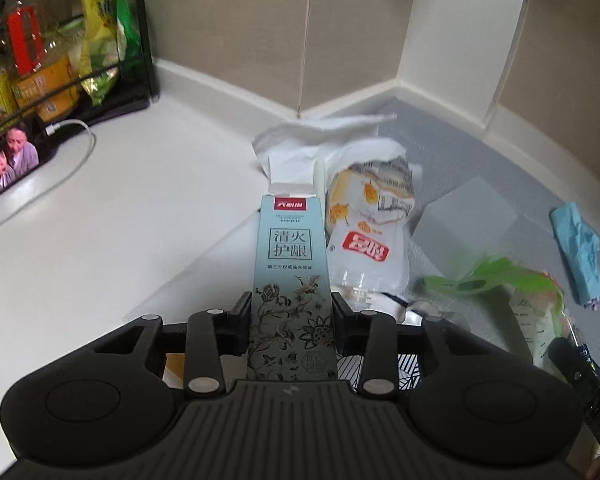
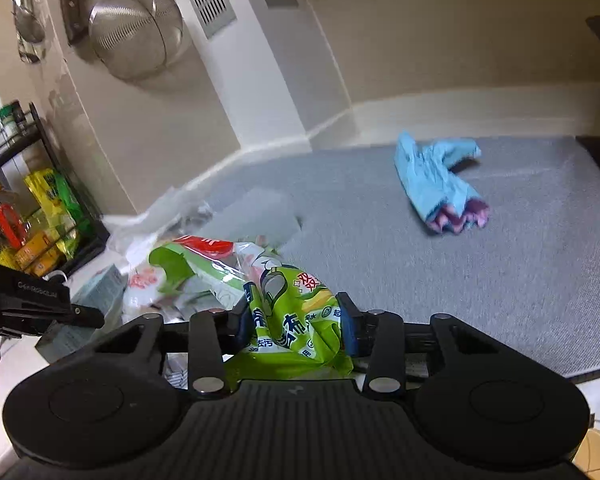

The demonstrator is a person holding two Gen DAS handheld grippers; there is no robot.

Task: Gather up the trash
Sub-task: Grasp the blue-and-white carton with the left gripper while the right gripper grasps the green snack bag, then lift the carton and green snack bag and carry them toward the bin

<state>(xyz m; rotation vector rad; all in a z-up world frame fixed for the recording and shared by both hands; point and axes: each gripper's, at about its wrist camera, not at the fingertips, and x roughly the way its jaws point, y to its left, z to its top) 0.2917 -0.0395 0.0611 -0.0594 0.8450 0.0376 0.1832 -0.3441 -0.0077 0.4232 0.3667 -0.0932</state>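
My left gripper (image 1: 292, 306) is shut on a pale blue toothpaste box (image 1: 290, 264) with a flower print, held above the counter. Beyond it lie a white snack bag with orange print (image 1: 364, 232) and crumpled white tissue (image 1: 320, 140). My right gripper (image 2: 296, 316) is shut on a crinkled green plastic wrapper (image 2: 296, 316), which also shows blurred in the left wrist view (image 1: 492, 280). A crumpled blue and purple wrapper (image 2: 440, 184) lies alone on the grey mat (image 2: 500, 280); it also shows in the left wrist view (image 1: 580, 252). The left gripper (image 2: 52, 312) appears at the left edge of the right wrist view.
A black rack (image 1: 112, 96) with oil bottles and yellow-green bags stands at the back left. A phone (image 1: 8, 160) playing video leans there with a white cable (image 1: 72, 152). Metal strainers (image 2: 136, 32) hang on the wall. The white counter (image 1: 120, 220) meets tiled walls.
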